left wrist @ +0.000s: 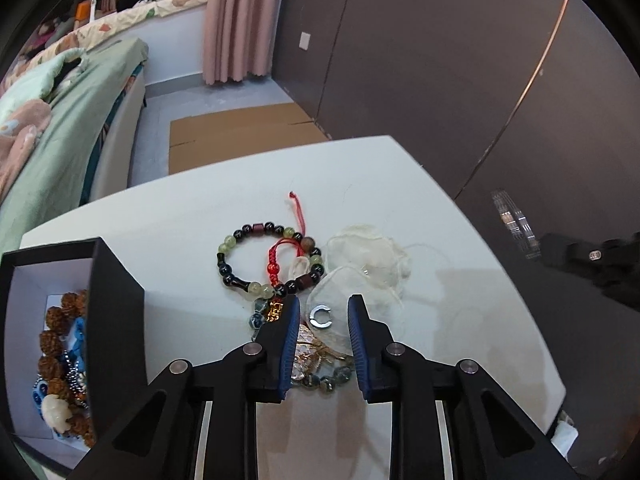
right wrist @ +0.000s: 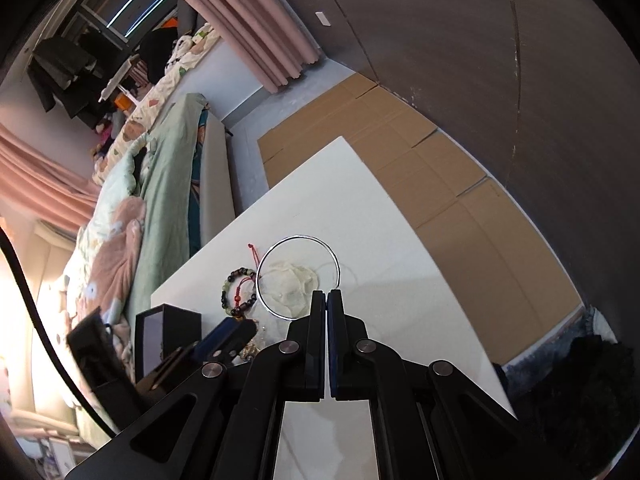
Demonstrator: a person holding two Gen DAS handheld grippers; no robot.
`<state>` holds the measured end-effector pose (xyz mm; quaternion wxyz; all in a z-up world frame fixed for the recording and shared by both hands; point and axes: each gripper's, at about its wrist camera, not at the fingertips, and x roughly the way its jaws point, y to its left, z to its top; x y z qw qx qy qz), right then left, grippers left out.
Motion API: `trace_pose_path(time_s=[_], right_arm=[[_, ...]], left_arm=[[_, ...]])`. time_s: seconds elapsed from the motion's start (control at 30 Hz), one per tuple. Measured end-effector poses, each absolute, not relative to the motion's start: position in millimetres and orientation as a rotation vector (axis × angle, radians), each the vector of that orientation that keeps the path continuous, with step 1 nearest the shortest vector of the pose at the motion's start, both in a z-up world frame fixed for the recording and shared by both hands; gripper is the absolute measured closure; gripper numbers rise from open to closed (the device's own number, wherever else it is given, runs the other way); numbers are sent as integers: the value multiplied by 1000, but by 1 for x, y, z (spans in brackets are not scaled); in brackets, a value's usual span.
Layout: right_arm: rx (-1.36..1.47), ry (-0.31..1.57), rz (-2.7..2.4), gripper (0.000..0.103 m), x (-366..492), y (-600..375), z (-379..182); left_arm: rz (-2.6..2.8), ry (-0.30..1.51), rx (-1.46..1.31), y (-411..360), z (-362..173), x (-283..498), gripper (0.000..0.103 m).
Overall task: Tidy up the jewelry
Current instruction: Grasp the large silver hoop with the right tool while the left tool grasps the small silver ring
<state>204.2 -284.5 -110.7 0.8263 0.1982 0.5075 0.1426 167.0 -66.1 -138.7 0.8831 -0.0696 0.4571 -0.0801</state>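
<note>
Left gripper (left wrist: pixel 323 305) jaws wide apart, low centre of frame, straddling a small silver C-shaped ring (left wrist: pixel 320 317) lying on a sheer pouch (left wrist: pixel 352 280) on the white table (left wrist: pixel 180 220). Beaded bracelet (left wrist: pixel 269 259) with red cord sits just above. Black box (left wrist: pixel 116 292), lower left, holds more beads. Right gripper (right wrist: pixel 327 294) pinched on a thin silver bangle (right wrist: pixel 298 278), held up mid-frame above the pouch (right wrist: pixel 292 282) and bracelet (right wrist: pixel 237 290).
</note>
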Motion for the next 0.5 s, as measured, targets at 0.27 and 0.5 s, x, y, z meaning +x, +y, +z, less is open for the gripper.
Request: trace_pose_path(time_s=[0.27, 0.5], right_arm=[[425, 1075, 317, 101, 203, -291, -107], [425, 1070, 335, 101, 203, -285, -107]], left_arm=[[-159, 951, -100, -72, -144, 169, 91], [-179, 904, -133, -61, -121, 159, 91]])
